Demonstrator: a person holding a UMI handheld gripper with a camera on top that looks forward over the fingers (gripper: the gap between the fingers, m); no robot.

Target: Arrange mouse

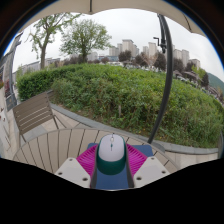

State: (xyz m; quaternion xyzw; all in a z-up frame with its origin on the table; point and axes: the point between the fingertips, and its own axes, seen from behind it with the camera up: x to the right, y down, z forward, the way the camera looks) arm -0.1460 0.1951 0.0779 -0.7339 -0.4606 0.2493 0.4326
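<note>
A computer mouse (pixel 111 152) with a white top and a dark green lower part sits between my two fingers. The magenta pads (pixel 89 160) press against both of its sides. My gripper (pixel 111 162) is shut on the mouse and holds it above a blue mouse mat (pixel 112 180), which lies on a round slatted wooden table (pixel 45 150). The mouse's underside is hidden, so I cannot tell whether it touches the mat.
A wooden bench (pixel 33 110) stands to the left beyond the table. A dark umbrella pole (pixel 164 70) rises at the right. A green hedge (pixel 130 95) curves behind the table, with trees and buildings far beyond.
</note>
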